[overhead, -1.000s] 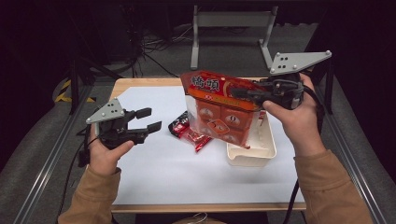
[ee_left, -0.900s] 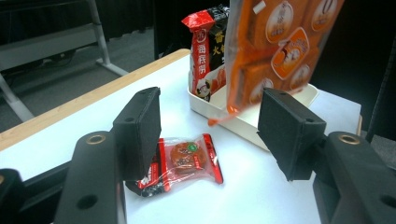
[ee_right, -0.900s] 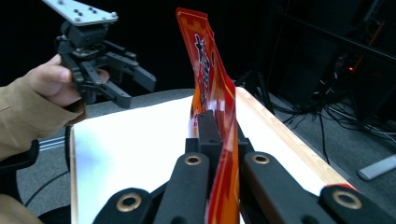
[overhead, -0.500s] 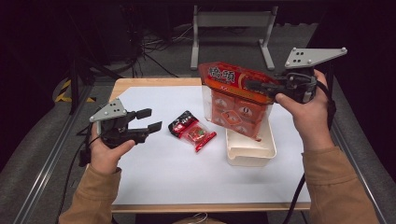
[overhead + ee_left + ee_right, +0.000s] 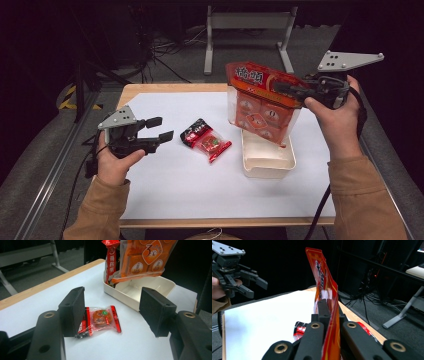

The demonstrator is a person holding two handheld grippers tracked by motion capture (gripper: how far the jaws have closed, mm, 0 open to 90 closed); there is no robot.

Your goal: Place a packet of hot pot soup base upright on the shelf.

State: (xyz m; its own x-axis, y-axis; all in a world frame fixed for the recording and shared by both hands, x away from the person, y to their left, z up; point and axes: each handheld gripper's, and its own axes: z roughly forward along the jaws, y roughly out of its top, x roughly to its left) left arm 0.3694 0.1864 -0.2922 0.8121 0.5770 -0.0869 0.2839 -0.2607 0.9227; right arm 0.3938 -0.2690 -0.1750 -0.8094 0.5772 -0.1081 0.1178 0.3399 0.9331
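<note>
1. Noodle bag [image 5: 262,102]: large, soft printed film pack, red-orange with round emblems and big characters on the top band. It hangs in the air directly above the tray [image 5: 267,162], its lower edge just over the tray's far end. Judged light for its size, crinkly and slippery; the film will flex and swing. Best hold is the flat sealed top band, where the film is doubled and nothing inside gets crushed.

2. Tray: shallow, cream, rectangular, stiff-looking, open side up on the worktop [image 5: 165,180]. Nothing lies in the part that can be seen.

3. Right gripper [image 5: 285,89]: jaws closed on the bag's top band, above the tray. Grip sits at one end of the band, so the bag hangs tilted.

4. Left gripper [image 5: 157,128]: well to the left of the tray, jaws open, nothing between them; they have just been opening a little further.

5. Sauce packet [image 5: 206,140]: small, flat, clear film with red-and-black ends and an orange-brown content. It lies on the worktop just left of the tray. Judged very light, soft and slick; pinch it across a sealed end.
</note>
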